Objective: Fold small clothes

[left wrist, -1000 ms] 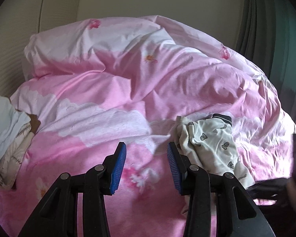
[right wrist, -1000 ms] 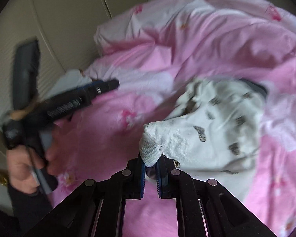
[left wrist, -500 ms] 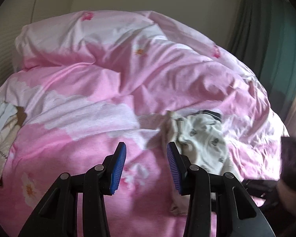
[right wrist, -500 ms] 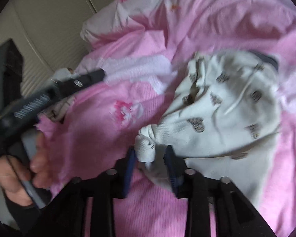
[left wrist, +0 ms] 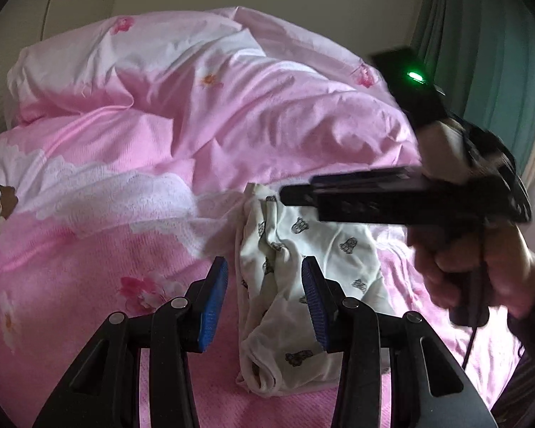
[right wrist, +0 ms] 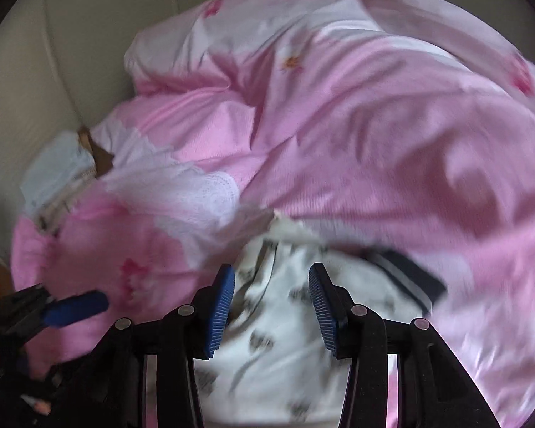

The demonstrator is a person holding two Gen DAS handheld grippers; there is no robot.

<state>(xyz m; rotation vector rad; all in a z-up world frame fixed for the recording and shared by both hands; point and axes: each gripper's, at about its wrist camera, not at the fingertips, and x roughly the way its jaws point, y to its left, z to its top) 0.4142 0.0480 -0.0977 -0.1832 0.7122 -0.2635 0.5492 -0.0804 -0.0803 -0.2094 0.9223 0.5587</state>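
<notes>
Cream garment [left wrist: 303, 278] beneath left tool [left wrist: 264, 303]

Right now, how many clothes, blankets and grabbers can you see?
White printed garment, lying on the bed: 1
Pile of other clothes at the bed's left edge: 1 pile, pieces too blurred to count
Pink duvet: 1
Grippers: 2, left gripper and right gripper, both open
Total: 5
</notes>
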